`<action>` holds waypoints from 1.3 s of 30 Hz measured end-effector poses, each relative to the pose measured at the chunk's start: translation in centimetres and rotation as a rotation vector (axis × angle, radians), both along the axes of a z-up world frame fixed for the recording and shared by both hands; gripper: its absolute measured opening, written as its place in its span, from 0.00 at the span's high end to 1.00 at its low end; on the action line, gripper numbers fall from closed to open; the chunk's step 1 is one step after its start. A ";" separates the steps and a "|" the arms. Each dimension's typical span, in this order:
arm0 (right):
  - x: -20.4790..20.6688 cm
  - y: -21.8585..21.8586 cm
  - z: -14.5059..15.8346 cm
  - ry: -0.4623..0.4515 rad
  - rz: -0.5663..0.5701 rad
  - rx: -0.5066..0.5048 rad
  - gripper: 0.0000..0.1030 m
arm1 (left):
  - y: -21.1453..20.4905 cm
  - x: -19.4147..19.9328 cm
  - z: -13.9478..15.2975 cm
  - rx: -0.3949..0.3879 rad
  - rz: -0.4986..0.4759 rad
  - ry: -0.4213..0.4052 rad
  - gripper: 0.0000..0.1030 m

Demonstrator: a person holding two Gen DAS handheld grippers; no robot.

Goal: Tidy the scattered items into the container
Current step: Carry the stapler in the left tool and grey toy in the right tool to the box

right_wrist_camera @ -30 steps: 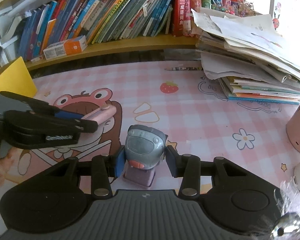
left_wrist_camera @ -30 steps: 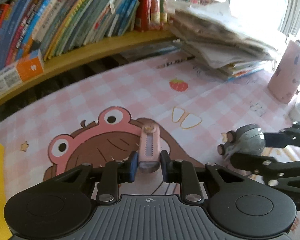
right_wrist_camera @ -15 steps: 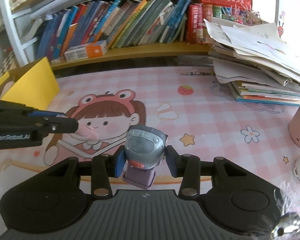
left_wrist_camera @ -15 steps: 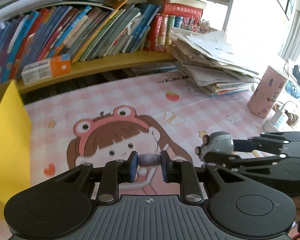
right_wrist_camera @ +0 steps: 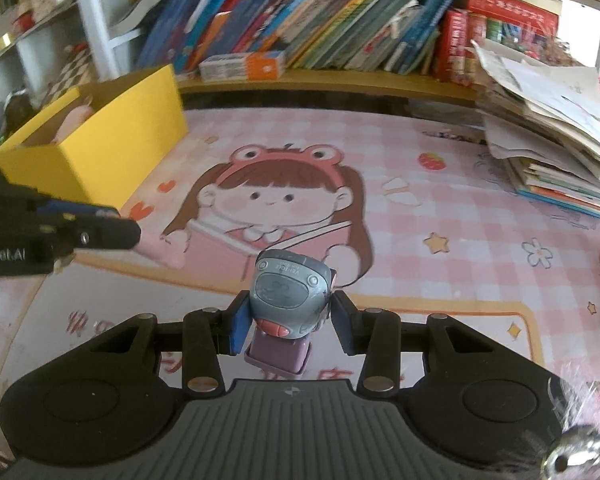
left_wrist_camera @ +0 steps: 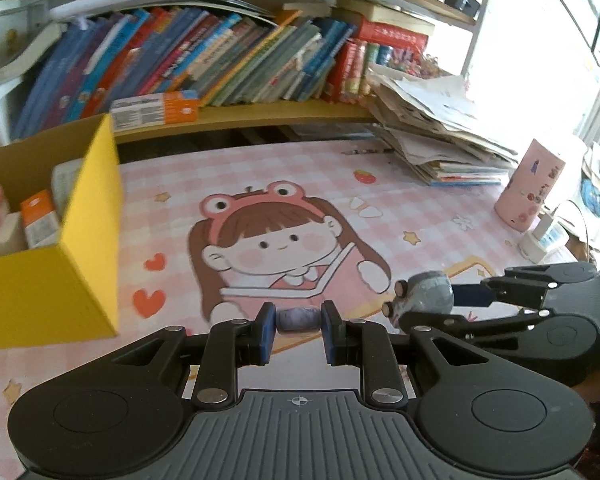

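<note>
A pink checked desk mat point(left_wrist_camera: 420, 184) with a cartoon girl lies below a crowded bookshelf point(left_wrist_camera: 220, 60). At far left stands the yellow cardboard box point(left_wrist_camera: 80, 240) — already holding small cartons and something pink. Next comes the left gripper point(left_wrist_camera: 298, 326), its fingers nearly closed on a small pink item point(right_wrist_camera: 166, 250), held clear of the mat and short of the box. Right of it, the right gripper point(right_wrist_camera: 288, 320) clamps a grey toy vehicle point(right_wrist_camera: 286, 292) on a purple base, also aloft. Judging by this, the tidying is partly done — both held pieces remain outside the box.
</note>
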State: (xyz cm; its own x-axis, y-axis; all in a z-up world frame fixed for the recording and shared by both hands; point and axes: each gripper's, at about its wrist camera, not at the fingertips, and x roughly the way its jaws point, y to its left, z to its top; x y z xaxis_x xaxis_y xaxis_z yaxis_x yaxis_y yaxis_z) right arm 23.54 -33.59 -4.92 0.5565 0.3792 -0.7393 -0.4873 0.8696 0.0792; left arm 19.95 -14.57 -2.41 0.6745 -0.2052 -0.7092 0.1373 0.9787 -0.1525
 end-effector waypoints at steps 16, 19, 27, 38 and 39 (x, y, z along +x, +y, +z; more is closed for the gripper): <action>-5.6 6.9 1.4 -0.025 -0.008 -0.058 0.61 | 6.9 -5.8 0.7 -0.041 -0.035 -0.038 0.78; -7.1 8.6 1.6 -0.027 -0.018 -0.067 0.61 | 8.7 -6.9 0.7 -0.049 -0.051 -0.032 0.78; -10.6 12.6 2.0 -0.037 -0.049 -0.084 0.61 | 13.0 -9.5 0.7 -0.072 -0.090 -0.031 0.78; -14.0 18.2 2.0 -0.044 -0.030 -0.083 0.61 | 17.7 -12.8 1.2 -0.074 -0.114 -0.069 0.78; -14.2 18.7 2.1 -0.043 -0.023 -0.083 0.61 | 18.3 -13.0 1.2 -0.074 -0.107 -0.070 0.78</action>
